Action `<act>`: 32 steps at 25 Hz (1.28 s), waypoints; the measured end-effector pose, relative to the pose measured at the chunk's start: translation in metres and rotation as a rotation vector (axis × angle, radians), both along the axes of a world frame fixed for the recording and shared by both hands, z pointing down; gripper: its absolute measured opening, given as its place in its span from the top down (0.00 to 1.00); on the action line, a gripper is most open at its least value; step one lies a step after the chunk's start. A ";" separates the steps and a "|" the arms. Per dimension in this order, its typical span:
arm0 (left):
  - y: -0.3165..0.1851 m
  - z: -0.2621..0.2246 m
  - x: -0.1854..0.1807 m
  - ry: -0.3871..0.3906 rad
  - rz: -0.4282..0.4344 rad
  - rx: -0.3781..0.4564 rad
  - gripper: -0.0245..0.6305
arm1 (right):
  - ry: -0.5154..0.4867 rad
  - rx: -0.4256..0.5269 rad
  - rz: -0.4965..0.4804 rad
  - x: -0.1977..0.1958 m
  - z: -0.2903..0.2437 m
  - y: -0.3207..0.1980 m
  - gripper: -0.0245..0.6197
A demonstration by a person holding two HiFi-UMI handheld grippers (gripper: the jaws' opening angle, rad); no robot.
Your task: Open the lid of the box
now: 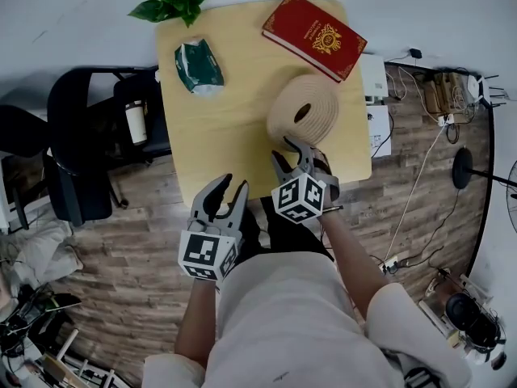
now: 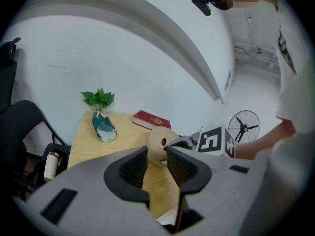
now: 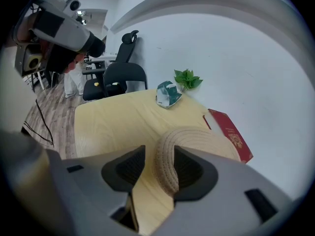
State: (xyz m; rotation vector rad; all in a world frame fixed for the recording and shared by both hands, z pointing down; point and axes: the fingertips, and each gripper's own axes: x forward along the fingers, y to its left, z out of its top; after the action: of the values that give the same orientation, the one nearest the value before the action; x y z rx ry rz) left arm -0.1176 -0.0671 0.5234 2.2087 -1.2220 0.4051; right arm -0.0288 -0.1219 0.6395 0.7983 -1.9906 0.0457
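Note:
The red book-like box lies shut at the far right corner of the wooden table; it also shows as a red box and a red box in the gripper views. A woven straw hat sits in front of it. My right gripper is open at the hat's near edge, and in the right gripper view the hat fills the gap of the right gripper. My left gripper is open and empty at the table's front edge; the left gripper points toward the hat.
A green packet and a leafy plant lie at the table's far left. Black chairs with a cup stand left of the table. White devices and cables lie to the right.

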 end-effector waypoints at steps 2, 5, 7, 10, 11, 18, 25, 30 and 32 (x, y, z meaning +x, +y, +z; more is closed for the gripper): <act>0.000 0.001 -0.002 -0.002 -0.005 -0.001 0.78 | 0.005 -0.002 0.001 0.001 0.002 0.000 0.70; 0.001 0.002 -0.004 -0.002 -0.013 -0.007 0.78 | 0.013 -0.005 0.001 0.002 0.006 0.000 0.70; 0.002 0.003 -0.005 -0.002 -0.018 -0.010 0.78 | 0.025 0.002 -0.002 0.003 0.008 0.000 0.71; 0.003 0.003 -0.005 -0.002 -0.023 -0.012 0.78 | 0.040 0.015 -0.006 0.004 0.007 -0.001 0.73; 0.003 0.003 -0.004 -0.002 -0.024 -0.013 0.78 | 0.046 0.020 -0.009 0.005 0.007 -0.001 0.74; 0.005 0.004 -0.003 0.001 -0.032 -0.019 0.78 | 0.086 0.048 -0.033 0.005 0.009 -0.003 0.77; 0.004 0.003 -0.001 -0.002 -0.030 -0.013 0.78 | 0.078 0.047 -0.045 0.005 0.008 -0.002 0.80; 0.003 -0.001 0.000 -0.005 -0.033 -0.006 0.78 | 0.043 0.015 -0.044 0.005 0.005 -0.002 0.81; 0.002 -0.002 0.000 -0.006 -0.035 -0.002 0.78 | 0.026 0.003 -0.040 0.005 0.003 -0.002 0.82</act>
State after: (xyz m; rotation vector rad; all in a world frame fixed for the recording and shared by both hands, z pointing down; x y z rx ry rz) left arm -0.1179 -0.0655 0.5209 2.1831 -1.2614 0.3993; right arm -0.0235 -0.1241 0.6427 0.7573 -1.9818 0.0096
